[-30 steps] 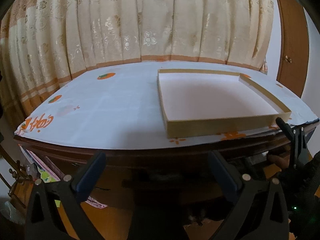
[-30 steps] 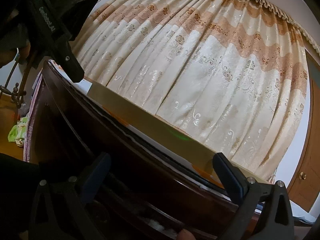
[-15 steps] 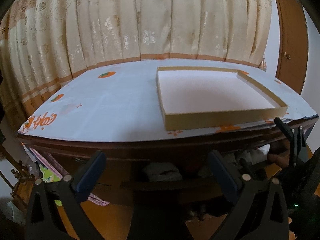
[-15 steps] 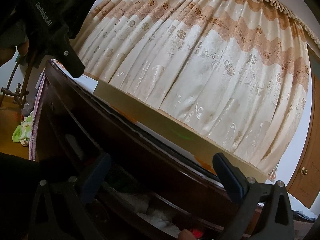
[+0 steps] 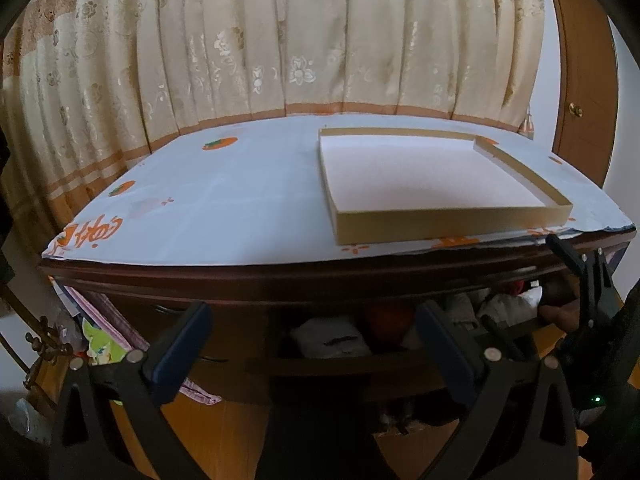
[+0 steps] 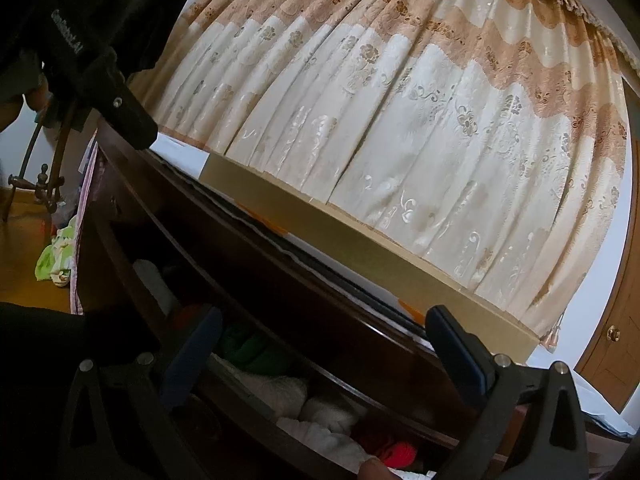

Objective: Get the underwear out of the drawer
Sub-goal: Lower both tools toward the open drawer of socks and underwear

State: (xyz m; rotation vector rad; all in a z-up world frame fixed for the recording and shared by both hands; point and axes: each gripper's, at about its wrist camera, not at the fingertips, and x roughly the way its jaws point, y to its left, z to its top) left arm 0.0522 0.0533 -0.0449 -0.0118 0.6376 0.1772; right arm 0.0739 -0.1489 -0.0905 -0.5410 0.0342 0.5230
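Observation:
A dark wooden drawer point(image 5: 328, 364) under the table top stands part open. Folded underwear lies inside: a white piece point(image 5: 328, 338), a red one point(image 5: 386, 320) and more white ones to the right point(image 5: 508, 304). The right wrist view shows the drawer point(image 6: 248, 392) from the side, with white point(image 6: 280, 390), green point(image 6: 248, 346) and red point(image 6: 396, 452) pieces. My left gripper point(image 5: 316, 344) is open and empty in front of the drawer. My right gripper point(image 6: 320, 352) is open at the drawer's right end; it also shows in the left wrist view point(image 5: 588, 280).
A shallow cardboard tray point(image 5: 448, 224) lies on the white tablecloth point(image 5: 216, 208) with orange prints. Patterned curtains point(image 5: 280, 40) hang behind the table. A wooden door point(image 5: 584, 92) stands at the right. Clutter and a metal stand point(image 5: 44, 352) sit on the floor at the left.
The drawer has slid out from nearly shut to part open, and the underwear inside has come into view. Both grippers have drawn back slightly from the table.

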